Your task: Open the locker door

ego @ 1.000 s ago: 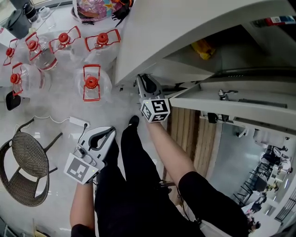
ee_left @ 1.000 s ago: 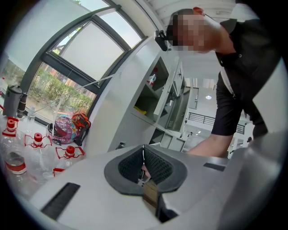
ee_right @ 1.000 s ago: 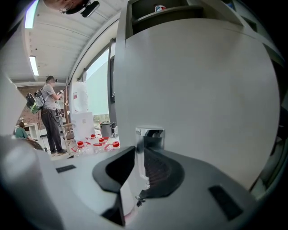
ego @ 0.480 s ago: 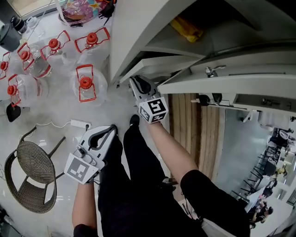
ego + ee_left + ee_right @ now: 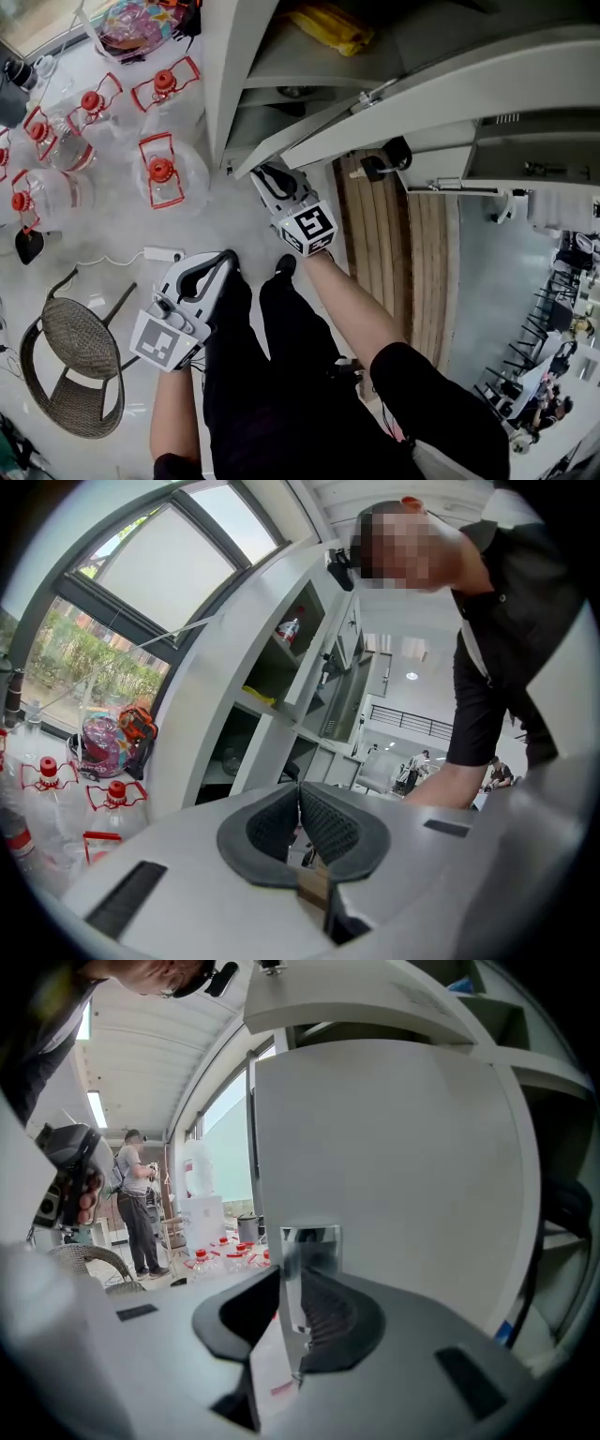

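The pale grey locker door (image 5: 450, 89) stands swung out from the locker, and its lower edge runs down to my right gripper (image 5: 267, 175). In the right gripper view the door (image 5: 394, 1166) fills the middle. Its chrome handle (image 5: 309, 1251) sits between the pads of my right gripper (image 5: 298, 1288), which still touch it while the jaws are opening. My left gripper (image 5: 223, 260) hangs low beside the person's leg, away from the locker. Its pads meet with nothing between them in the left gripper view (image 5: 300, 797).
Open shelves show behind the door, one holding a yellow item (image 5: 328, 23). Several clear water jugs with red caps (image 5: 159, 173) stand on the floor to the left. A wicker chair (image 5: 70, 361) and a white power strip (image 5: 161, 253) lie lower left. A person (image 5: 141, 1199) stands beyond.
The door has swung further out, showing more of the shelves. My right gripper has moved left with the door's edge. The left gripper has stayed where it was.
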Available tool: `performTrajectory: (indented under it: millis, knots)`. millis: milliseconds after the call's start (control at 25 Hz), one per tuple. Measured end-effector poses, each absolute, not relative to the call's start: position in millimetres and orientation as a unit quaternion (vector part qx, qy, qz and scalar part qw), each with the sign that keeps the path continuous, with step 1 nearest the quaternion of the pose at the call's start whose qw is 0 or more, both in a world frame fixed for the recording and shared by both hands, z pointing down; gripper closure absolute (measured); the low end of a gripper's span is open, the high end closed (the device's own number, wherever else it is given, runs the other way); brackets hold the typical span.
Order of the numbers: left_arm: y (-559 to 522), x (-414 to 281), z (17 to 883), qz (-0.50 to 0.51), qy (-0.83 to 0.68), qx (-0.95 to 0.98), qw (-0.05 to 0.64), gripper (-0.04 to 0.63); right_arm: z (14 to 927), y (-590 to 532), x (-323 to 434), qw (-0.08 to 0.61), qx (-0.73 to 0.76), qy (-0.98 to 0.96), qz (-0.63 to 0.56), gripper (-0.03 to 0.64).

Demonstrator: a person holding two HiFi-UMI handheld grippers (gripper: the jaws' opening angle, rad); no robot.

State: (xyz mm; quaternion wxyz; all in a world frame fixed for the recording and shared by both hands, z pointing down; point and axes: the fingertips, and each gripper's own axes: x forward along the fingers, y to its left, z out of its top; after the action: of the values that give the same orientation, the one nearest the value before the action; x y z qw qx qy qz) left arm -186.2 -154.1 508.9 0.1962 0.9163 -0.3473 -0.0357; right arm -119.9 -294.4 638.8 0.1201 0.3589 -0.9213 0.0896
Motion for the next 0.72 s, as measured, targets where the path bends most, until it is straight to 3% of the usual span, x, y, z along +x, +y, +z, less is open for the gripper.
performTrajectory:
  millis: [720]
  knots:
    - [-134,-87,506,-0.012,-0.349,0.917,0.193,0.577,637,-235,-58,0.113,0.232,-0.964,0.063,0.54]
